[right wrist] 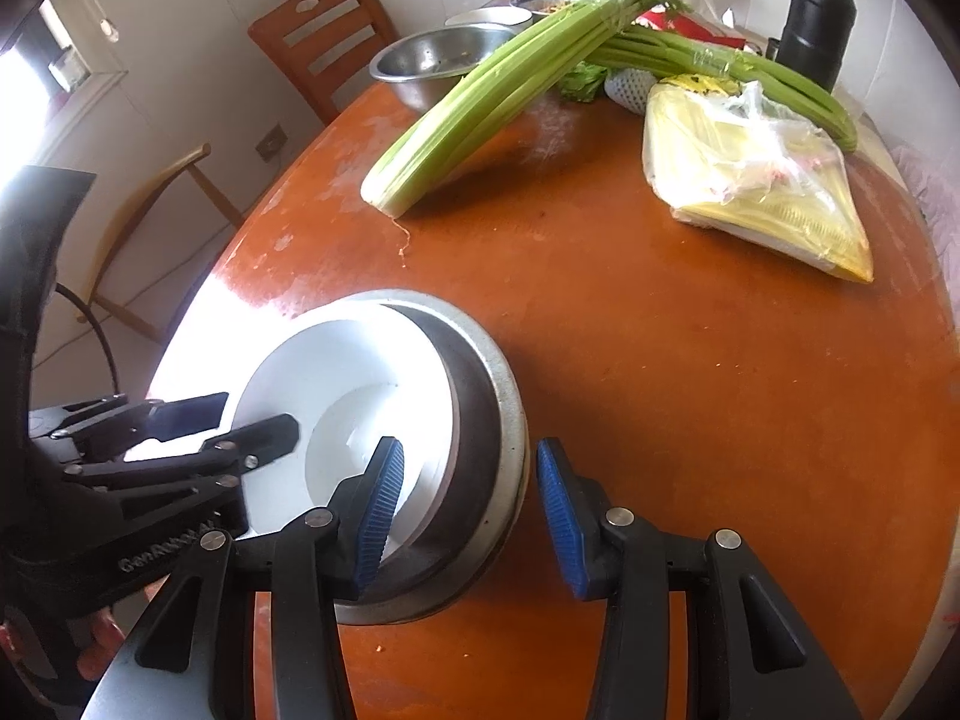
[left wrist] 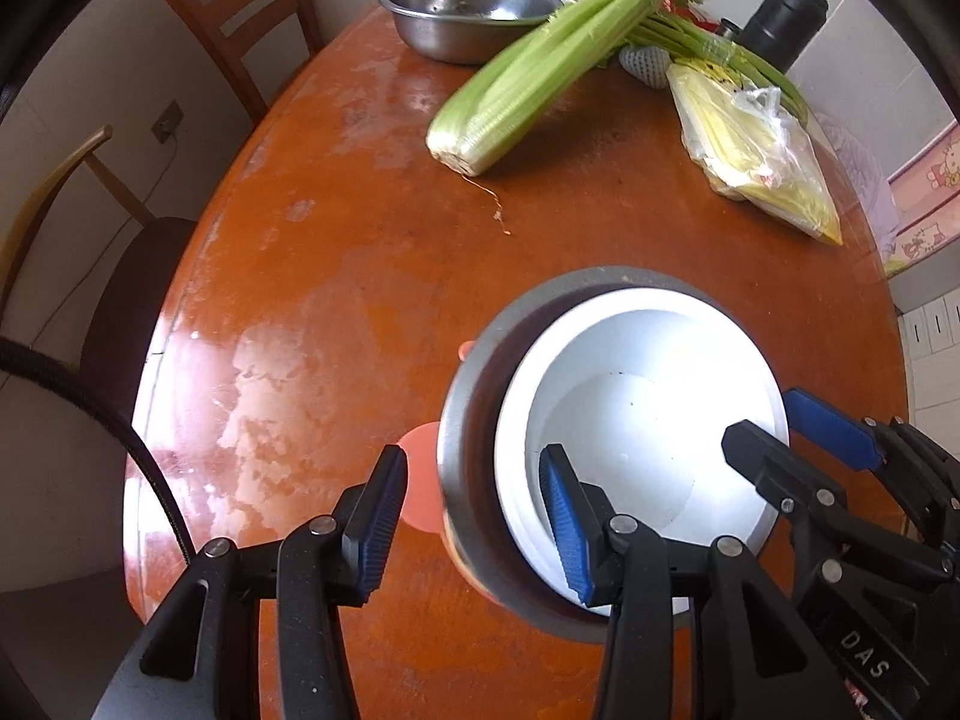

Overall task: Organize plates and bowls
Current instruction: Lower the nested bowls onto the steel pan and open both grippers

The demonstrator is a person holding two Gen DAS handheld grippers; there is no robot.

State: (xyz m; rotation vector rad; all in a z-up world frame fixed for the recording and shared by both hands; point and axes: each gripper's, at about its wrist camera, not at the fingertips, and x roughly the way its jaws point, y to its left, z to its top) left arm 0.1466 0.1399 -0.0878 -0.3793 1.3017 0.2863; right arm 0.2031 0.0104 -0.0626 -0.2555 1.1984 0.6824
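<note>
Left gripper (left wrist: 474, 528): jaws apart, astride the near wall of the nested bowls; inner pad down inside the white bowl, outer pad outside the steel wall with a gap showing; no clamp to be seen
Right gripper (right wrist: 468, 510): likewise apart, astride the opposite side of the same stack; one pad within the white bowl, the other just beside the steel rim but clear of it
Reason for the pose: judged, the two tools take the stack from opposite sides so that it can be steadied or lifted level as one; both point steeply down so the pads can bracket the walls
White bowl (left wrist: 648, 420): between the two tools, seated inside the steel bowl and set off-centre, towards the right gripper; smooth, glossy, round, with a flat base ring; glare hides finer detail
Steel bowl (left wrist: 474, 372): outermost of the stack; brushed grey metal, broad rolled rim, dark inner wall
Orange disc (left wrist: 420, 480): under the stack, just beyond the left gripper's outer pad; thin and flat; plate or lid, cannot tell
Table (left wrist: 360, 300): round, red-brown lacquer, worn pale in patches
Beyond the stack: celery bunch (left wrist: 540, 78), ribbed and banded; steel basin (left wrist: 468, 18); bagged yellow packet (left wrist: 756, 150), crinkled film; black flask (left wrist: 786, 12); all well apart from the tools
</note>
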